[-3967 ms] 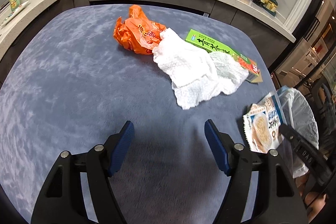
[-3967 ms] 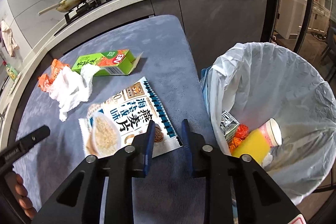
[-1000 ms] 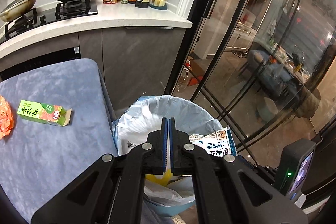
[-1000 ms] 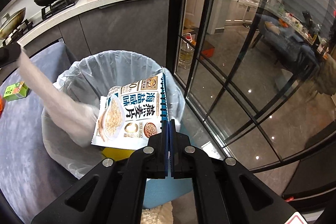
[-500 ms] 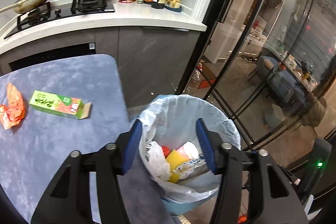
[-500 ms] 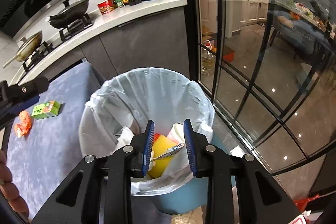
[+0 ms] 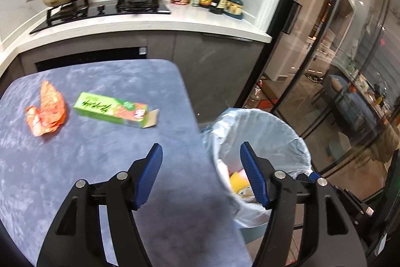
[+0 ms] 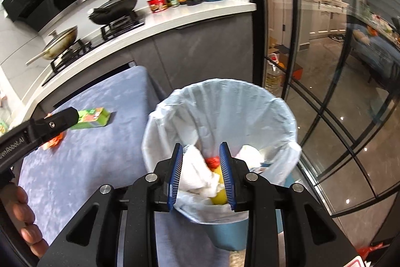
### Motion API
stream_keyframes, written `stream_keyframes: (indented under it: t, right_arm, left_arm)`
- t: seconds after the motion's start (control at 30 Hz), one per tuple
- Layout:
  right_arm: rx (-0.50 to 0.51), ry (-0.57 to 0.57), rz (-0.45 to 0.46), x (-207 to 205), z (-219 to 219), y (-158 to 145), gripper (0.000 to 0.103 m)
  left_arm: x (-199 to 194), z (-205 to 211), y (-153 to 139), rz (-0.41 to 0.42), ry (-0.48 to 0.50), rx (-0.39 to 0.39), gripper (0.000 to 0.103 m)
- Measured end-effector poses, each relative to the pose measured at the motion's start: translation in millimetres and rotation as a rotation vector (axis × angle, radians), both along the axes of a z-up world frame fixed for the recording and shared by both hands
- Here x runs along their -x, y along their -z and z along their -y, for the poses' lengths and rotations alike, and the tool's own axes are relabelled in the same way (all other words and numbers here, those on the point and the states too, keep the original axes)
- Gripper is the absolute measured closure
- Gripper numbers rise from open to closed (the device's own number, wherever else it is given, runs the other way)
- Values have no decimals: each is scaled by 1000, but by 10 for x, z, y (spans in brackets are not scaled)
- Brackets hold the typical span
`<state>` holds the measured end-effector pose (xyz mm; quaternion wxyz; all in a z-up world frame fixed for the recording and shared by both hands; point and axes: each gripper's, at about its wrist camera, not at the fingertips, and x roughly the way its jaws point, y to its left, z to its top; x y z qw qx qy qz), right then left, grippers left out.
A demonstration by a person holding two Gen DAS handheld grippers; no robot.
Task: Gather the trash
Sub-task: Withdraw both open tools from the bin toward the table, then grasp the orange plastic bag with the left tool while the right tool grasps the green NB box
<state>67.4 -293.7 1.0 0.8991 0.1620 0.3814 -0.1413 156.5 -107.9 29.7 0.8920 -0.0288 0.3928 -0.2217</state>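
Note:
A bin lined with a pale bag (image 7: 260, 126) (image 8: 225, 106) stands off the right edge of the blue-grey table (image 7: 82, 159) (image 8: 82, 159). White paper towel (image 8: 197, 174) and other trash lie inside it. A green carton (image 7: 112, 109) (image 8: 91, 118) and a crumpled orange wrapper (image 7: 46, 109) (image 8: 51, 142) lie on the table. My left gripper (image 7: 201, 172) is open and empty over the table's right edge. My right gripper (image 8: 201, 174) is open and empty above the bin.
A kitchen counter (image 7: 140, 24) with a stove, two pans and sauce bottles runs behind the table. Glass doors with black frames (image 7: 325, 66) stand right of the bin. The left gripper's body (image 8: 37, 129) reaches into the right wrist view.
Both grippers let their trash fall into the bin and opened. The left gripper has since swung left, back over the table; the right gripper has opened wider above the bin.

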Motion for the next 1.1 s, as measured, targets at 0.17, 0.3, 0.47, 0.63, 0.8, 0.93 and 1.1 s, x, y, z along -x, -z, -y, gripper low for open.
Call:
stream_keyframes:
  t: [0.17, 0.3, 0.47, 0.63, 0.8, 0.93, 1.1]
  right_arm:
    - [-2, -52, -1, -93, -284, -9, 68]
    - [2, -89, -2, -175, -492, -14, 65]
    - [14, -130, -6, -294, -744, -3, 57]
    - [14, -165, -15, -434, -948, 27, 55]
    - [14, -195, -29, -571, -1129, 83, 55]
    - [18, -217, -38, -661, -1242, 122, 55]
    - [21, -235, -47, -806, -1345, 183, 55]
  left_arm:
    - [-43, -354, 82, -18, -61, -6, 40]
    - [-74, -659, 137, -26, -122, -12, 32]
    - [-179, -1091, 233, -51, -217, -15, 26]
    - [-336, -1509, 355, -79, -316, -13, 22]
    - [-517, -1847, 455, -99, -399, -22, 21]
    - [-710, -2089, 531, -114, -456, -19, 21]
    - [-957, -2271, 604, -125, -501, -15, 21]
